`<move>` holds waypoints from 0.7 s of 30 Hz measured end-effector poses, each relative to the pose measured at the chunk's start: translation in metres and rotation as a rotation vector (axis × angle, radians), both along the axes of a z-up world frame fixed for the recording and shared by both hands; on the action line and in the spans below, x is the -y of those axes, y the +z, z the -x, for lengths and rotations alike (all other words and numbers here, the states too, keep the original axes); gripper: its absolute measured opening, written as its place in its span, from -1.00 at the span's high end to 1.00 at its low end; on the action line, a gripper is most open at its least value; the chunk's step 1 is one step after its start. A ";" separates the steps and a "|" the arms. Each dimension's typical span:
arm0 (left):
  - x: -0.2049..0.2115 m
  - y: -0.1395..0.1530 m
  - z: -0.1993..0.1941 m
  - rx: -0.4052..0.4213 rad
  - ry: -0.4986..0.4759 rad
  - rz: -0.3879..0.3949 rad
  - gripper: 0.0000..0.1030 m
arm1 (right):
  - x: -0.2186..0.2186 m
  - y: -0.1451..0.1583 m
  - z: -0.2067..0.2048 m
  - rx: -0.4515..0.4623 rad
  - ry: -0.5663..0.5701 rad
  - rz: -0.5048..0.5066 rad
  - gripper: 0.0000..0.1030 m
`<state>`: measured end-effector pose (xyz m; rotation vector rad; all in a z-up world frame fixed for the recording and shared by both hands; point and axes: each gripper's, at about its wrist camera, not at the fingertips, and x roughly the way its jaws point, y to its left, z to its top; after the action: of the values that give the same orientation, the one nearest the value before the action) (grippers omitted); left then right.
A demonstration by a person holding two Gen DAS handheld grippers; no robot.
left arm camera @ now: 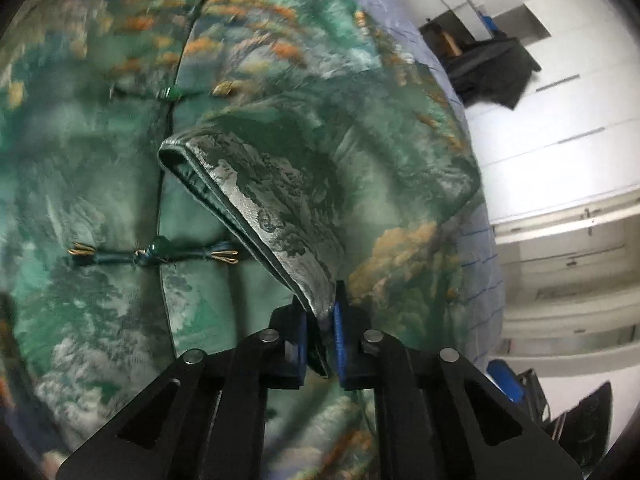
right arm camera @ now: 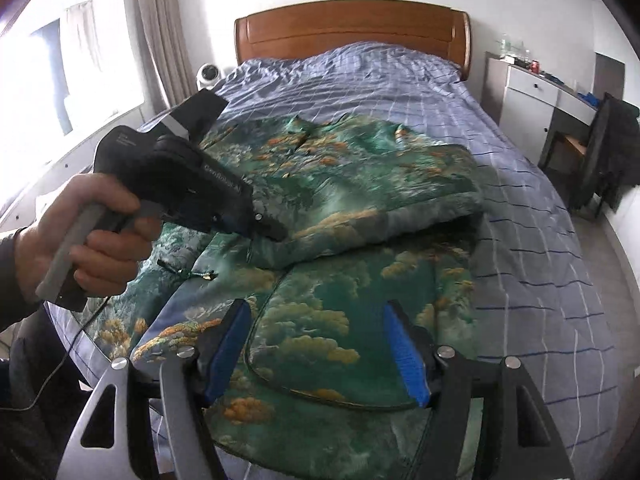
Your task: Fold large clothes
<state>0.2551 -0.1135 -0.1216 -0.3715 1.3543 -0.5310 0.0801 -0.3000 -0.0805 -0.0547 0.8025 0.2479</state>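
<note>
While on the bed (right arm camera: 500,128): green jacket (right arm camera: 344,184)
Left gripper (left arm camera: 320,344): clamped on jacket's folded cuff (left arm camera: 256,208)
Right gripper (right arm camera: 320,344): apart, empty

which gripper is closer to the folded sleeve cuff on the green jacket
Left. The left gripper is shut on the sleeve cuff; the right gripper hangs open above the jacket's hem, short of it.

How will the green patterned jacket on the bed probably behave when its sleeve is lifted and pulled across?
The green patterned jacket is probably floppy: the sleeve sags from the left hand-held gripper, which is shut on its cuff. Its sheen suggests smooth, perhaps slippery fabric. The folded part forms a thick, rounded edge, so it may be padded and spring back.
</note>
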 end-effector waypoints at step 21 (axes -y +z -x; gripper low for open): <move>-0.046 -0.013 -0.122 0.194 0.152 -0.246 0.06 | 0.090 0.009 -0.234 -0.022 -0.092 -0.001 -0.34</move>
<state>0.3767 -0.0677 -0.1348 -0.2129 1.1770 -0.2624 0.3140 -0.3904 -0.0718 -0.0141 0.8244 0.1616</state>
